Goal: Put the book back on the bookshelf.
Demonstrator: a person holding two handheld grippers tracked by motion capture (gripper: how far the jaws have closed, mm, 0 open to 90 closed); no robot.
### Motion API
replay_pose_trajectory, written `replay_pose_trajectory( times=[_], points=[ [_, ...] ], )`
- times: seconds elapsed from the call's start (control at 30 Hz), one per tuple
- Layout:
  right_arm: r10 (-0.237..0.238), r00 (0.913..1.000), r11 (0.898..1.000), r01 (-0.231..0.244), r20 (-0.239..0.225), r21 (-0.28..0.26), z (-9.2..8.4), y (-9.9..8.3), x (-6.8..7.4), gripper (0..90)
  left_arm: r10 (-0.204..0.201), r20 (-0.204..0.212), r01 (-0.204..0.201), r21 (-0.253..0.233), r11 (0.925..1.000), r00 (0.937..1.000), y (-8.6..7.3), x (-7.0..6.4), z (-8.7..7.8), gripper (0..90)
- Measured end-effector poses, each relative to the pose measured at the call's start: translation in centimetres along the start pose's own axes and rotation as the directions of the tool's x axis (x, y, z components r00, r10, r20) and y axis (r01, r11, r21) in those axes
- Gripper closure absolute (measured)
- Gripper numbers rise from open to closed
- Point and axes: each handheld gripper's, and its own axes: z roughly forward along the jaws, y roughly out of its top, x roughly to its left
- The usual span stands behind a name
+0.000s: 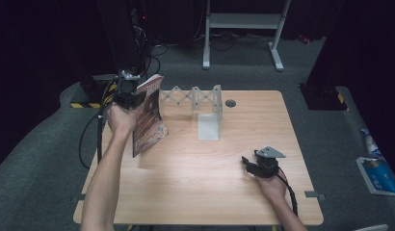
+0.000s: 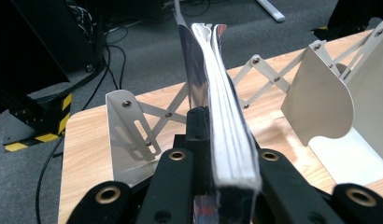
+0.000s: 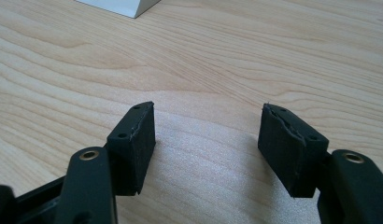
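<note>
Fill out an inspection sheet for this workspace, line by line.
Surface: wooden table, bare apart from the items below.
Job's things: magazine held upright above the table's left side; white expandable book rack at the back edge.
Clutter: small dark round disc near the rack.
Grippers: left gripper shut on the magazine; right gripper open, resting low over the table.
Cables: black cable trails from the right gripper; more on the floor.
Surroundings: grey carpet, white stand behind.

looks like a lab/recording studio: black drapes, grey carpet (image 1: 51, 154), hazard-taped stand base (image 1: 85, 103), loose cables (image 1: 159, 50), 1 wooden table (image 1: 200, 192).
</note>
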Motion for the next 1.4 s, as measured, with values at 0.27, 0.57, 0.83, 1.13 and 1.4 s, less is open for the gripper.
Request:
replay_pose_trajectory(
  times=[0.27,0.57,0.83,1.13,1.4],
  points=[
    [0.0,1.0,1.0,0.0,0.0,0.0,0.0,0.0,0.0,36.7,0.01,0.007,-0.011,0.091,0.9958,0.9999,0.6,0.0,-0.3,82.5],
    [-0.004,1.0,1.0,0.004,0.0,0.0,0.0,0.0,0.0,36.6,-0.012,0.012,0.01,0.176,0.9844,0.9999,1.2,0.2,-0.6,82.9],
    [-0.005,1.0,1.0,0.005,0.0,0.0,0.0,0.0,0.0,36.6,-0.042,0.021,0.039,0.138,0.9897,0.9989,0.8,0.4,-1.6,83.8],
    [-0.002,1.0,1.0,0.002,0.0,0.001,0.0,0.0,0.0,36.6,-0.08,0.027,0.078,0.058,0.9953,0.9965,0.5,1.3,-3.2,83.9],
    [-0.005,1.0,1.0,0.005,0.0,0.0,0.0,0.0,0.0,36.6,-0.094,0.01,0.094,0.011,0.9955,0.9955,0.2,1.4,-3.4,84.0]
  ],
)
